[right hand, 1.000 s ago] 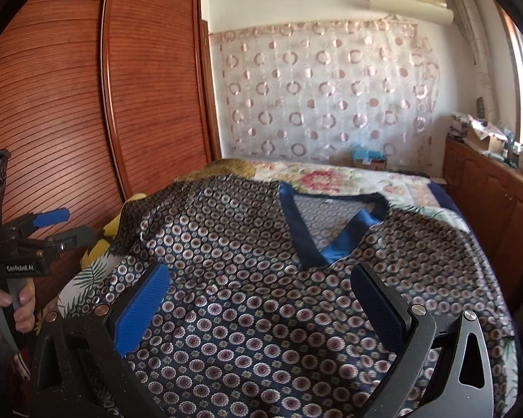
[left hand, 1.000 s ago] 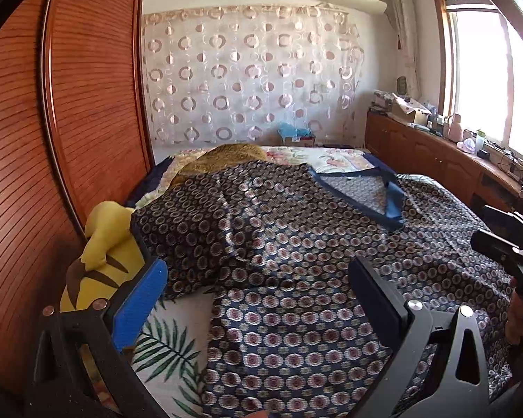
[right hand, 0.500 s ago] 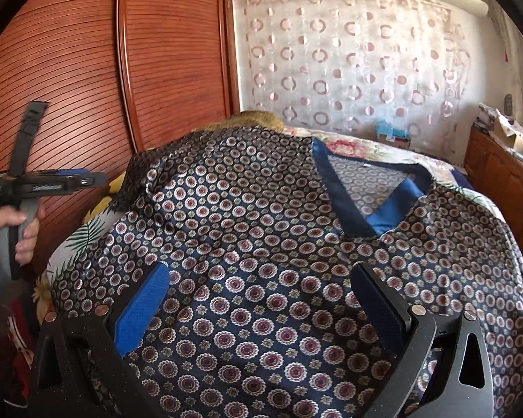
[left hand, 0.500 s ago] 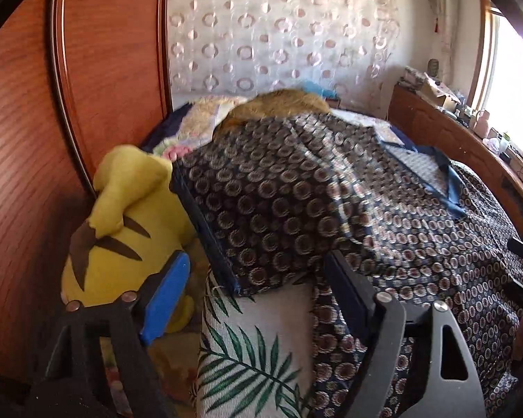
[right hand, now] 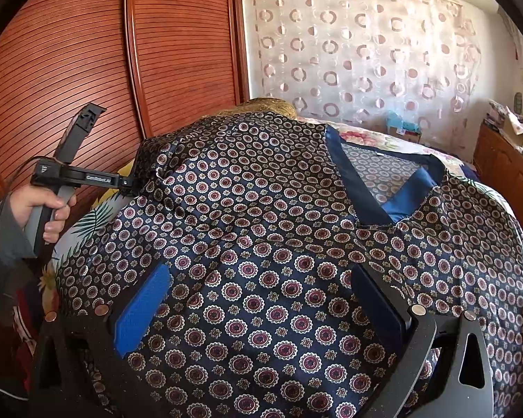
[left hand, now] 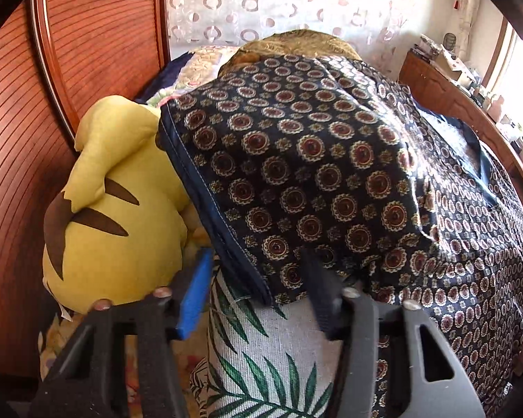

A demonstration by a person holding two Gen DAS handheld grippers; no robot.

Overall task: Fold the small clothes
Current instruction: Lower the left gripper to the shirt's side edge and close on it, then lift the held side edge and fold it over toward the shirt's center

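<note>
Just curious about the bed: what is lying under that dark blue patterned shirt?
Beneath the dark blue circle-patterned shirt a white leaf-print pillow pokes out, and a yellow plush toy sits beside its sleeve. The rest of what it covers is hidden.

Bright window daylight, fisheye-warped edges

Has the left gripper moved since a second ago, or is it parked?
Yes. The left gripper has come down and in toward the sleeve hem beside the yellow plush, which now looms far larger. Its jaws have just been closing around the hem.
</note>
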